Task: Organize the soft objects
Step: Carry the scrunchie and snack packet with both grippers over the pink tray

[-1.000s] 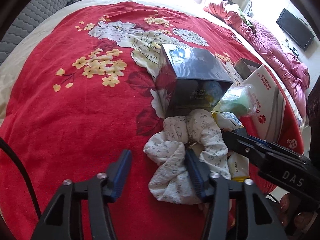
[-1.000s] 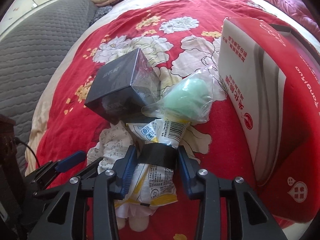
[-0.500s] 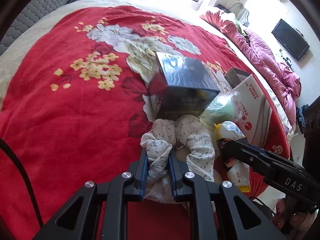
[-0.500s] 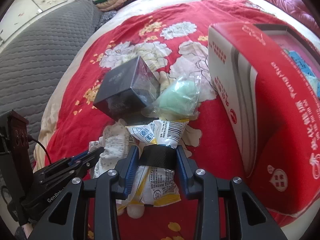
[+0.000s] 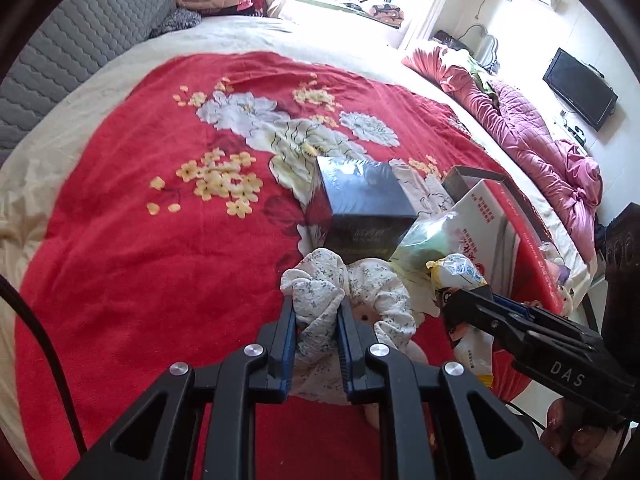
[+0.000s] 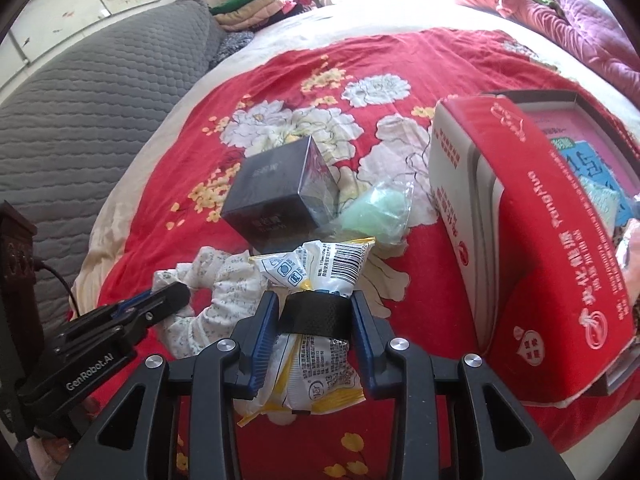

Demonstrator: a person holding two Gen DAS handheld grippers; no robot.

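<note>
My left gripper (image 5: pixel 315 306) is shut on a fold of a white floral soft toy (image 5: pixel 316 280), which hangs from the pads just above the red flowered blanket (image 5: pixel 140 260). In the right wrist view the same toy (image 6: pixel 228 280) sits left of centre, with the left gripper (image 6: pixel 176 294) on it. My right gripper (image 6: pixel 315 300) is shut on a white and yellow snack packet (image 6: pixel 332 260), its pads pressing a black band around the packet's middle. In the left wrist view that packet (image 5: pixel 456 272) and the right gripper (image 5: pixel 460 300) are to the right of the toy.
A black box (image 6: pixel 276 184) stands just behind both held things. A pale green item in a clear bag (image 6: pixel 376 208) lies beside it. An open red and white carton (image 6: pixel 532 216) holding several things stands to the right. A pink quilt (image 5: pixel 520 120) lies along the bed's far side.
My left gripper went from open around the floral toy to shut on it, then rose with it. The right gripper has lifted the packet a little.
</note>
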